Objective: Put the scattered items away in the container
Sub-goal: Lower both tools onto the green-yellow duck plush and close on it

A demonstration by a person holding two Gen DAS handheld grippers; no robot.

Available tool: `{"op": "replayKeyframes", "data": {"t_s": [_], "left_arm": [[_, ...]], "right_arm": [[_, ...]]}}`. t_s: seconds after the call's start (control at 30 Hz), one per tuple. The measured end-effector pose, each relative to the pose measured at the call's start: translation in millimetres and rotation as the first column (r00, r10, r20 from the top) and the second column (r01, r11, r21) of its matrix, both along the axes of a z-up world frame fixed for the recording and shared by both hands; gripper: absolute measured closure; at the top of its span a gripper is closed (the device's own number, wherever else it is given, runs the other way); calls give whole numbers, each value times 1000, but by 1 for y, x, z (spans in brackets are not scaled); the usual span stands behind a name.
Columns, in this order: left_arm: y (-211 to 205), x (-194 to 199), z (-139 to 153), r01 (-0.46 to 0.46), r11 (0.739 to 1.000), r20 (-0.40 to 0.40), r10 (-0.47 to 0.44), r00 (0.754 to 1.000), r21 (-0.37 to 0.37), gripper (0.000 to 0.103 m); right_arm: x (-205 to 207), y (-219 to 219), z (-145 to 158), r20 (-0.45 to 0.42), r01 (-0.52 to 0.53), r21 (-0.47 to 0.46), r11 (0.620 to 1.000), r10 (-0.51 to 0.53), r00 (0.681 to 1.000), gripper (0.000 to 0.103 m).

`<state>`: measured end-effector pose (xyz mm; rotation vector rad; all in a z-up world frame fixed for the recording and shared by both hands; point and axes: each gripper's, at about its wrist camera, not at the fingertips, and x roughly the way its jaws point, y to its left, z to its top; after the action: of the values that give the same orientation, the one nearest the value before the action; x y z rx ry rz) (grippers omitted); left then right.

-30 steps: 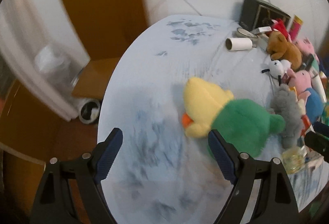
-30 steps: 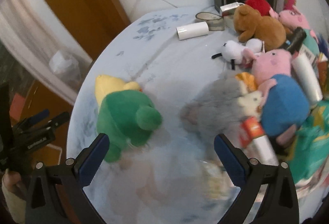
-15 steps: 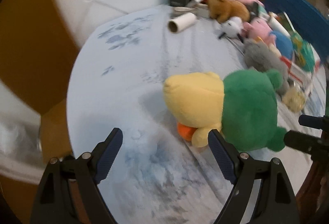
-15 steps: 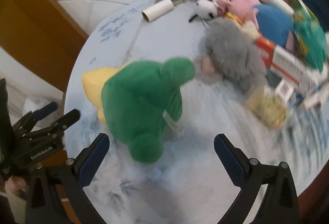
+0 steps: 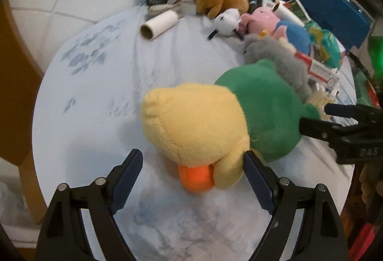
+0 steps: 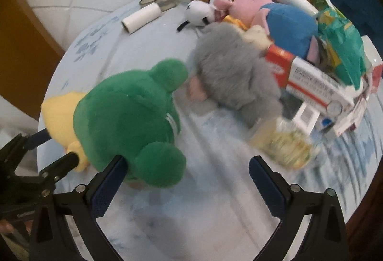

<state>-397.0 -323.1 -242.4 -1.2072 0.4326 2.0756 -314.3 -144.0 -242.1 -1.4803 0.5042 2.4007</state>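
The plush duck (image 5: 196, 122) appears light, soft and compressible; the open, empty left claw (image 5: 192, 177) should pinch its yellow head, right claw (image 6: 186, 179) likewise open.

A green and yellow plush toy (image 6: 126, 122) is seen lying on the pale blue table (image 6: 215, 201), at the left finger of the wide-open right gripper (image 6: 186, 179). A grey plush toy (image 6: 234, 74) lies just right of it.

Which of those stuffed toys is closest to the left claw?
The yellow-and-green plush duck, its orange beak between the left claw's open fingers; the others lie farther back.
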Motion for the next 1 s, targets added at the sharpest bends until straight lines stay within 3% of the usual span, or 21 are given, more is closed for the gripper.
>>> {"op": "replayKeyframes", "data": {"t_s": [0.2, 0.3, 0.4, 0.53, 0.63, 0.73, 0.9, 0.93, 0.97, 1.0], "left_arm": [[26, -3, -14, 2, 996, -25, -4, 1000, -89, 6], [25, -4, -13, -11, 998, -35, 8, 999, -66, 7], [24, -8, -13, -16, 998, -34, 14, 999, -56, 16], [27, -15, -16, -30, 997, -37, 28, 999, -65, 16], [30, -20, -15, -33, 997, -42, 31, 999, -66, 16], [32, -24, -15, -30, 998, -46, 28, 999, -63, 16], [36, -28, -15, -30, 998, -46, 28, 999, -57, 16], [37, -28, -16, -24, 998, -40, 22, 999, -51, 18], [38, -28, -16, -17, 999, -33, 15, 999, -45, 28], [40, -28, -16, -8, 999, -23, 7, 1000, -36, 40]], "right_arm": [[-7, 9, 6, -41, -38, -103, 994, 34, 999, 0], [-11, 2, 3, -49, -62, -147, 987, 56, 997, 0], [-14, -5, 7, -92, -87, -173, 981, 72, 993, 0], [-29, -3, 7, -99, -81, -164, 983, 65, 993, 7], [-42, 2, 3, -101, -85, -223, 971, 64, 993, 7], [-48, 2, 0, -101, -93, -223, 970, 72, 992, 1], [-60, 5, -11, -97, -90, -244, 966, 68, 993, 1], [-62, 4, -12, -91, -96, -236, 967, 77, 993, 1], [-63, 3, -13, -85, -104, -228, 968, 86, 993, 2], [-64, 0, -13, -78, -117, -225, 967, 102, 992, 14]]}}
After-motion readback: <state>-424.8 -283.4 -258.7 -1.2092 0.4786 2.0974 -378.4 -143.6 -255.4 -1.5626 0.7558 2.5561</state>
